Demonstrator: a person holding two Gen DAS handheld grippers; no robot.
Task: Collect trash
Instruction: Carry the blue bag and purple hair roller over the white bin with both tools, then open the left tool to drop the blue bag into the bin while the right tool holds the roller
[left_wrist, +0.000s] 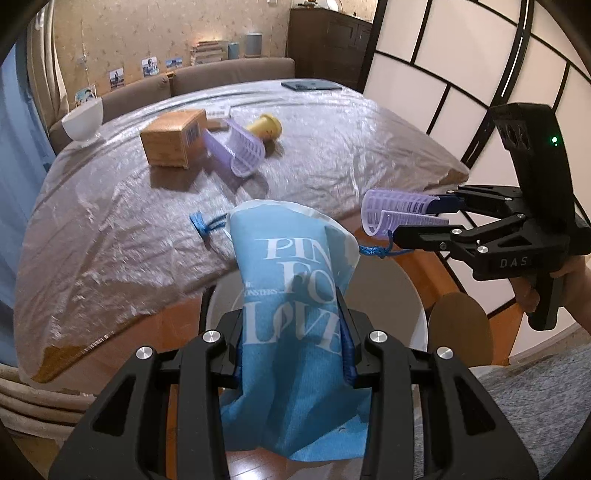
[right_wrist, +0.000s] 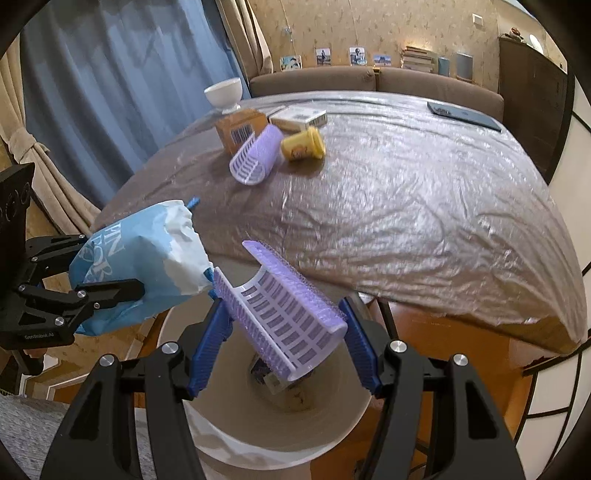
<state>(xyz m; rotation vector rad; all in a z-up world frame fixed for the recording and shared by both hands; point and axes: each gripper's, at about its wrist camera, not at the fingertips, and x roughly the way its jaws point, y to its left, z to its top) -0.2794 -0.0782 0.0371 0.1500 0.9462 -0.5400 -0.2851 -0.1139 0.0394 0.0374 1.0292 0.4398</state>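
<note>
My left gripper (left_wrist: 293, 350) is shut on a blue paper bag (left_wrist: 295, 295) with white print and holds it over the white trash bin (left_wrist: 410, 291). It also shows in the right wrist view (right_wrist: 147, 258). My right gripper (right_wrist: 284, 332) is shut on a purple plastic hair roller (right_wrist: 284, 314) above the bin (right_wrist: 332, 424), which has some trash at its bottom. That roller also shows in the left wrist view (left_wrist: 399, 216). On the table lie a second purple roller (left_wrist: 236, 149), a yellow cup (left_wrist: 266, 127) on its side and a brown cardboard box (left_wrist: 173, 138).
The table (right_wrist: 424, 206) is covered with crinkled clear plastic. A white bowl (left_wrist: 83, 120) stands at its far left corner, a white flat box (right_wrist: 299, 118) behind the cup, a dark tablet (left_wrist: 312, 85) at the far edge. A sofa and a paper screen stand beyond.
</note>
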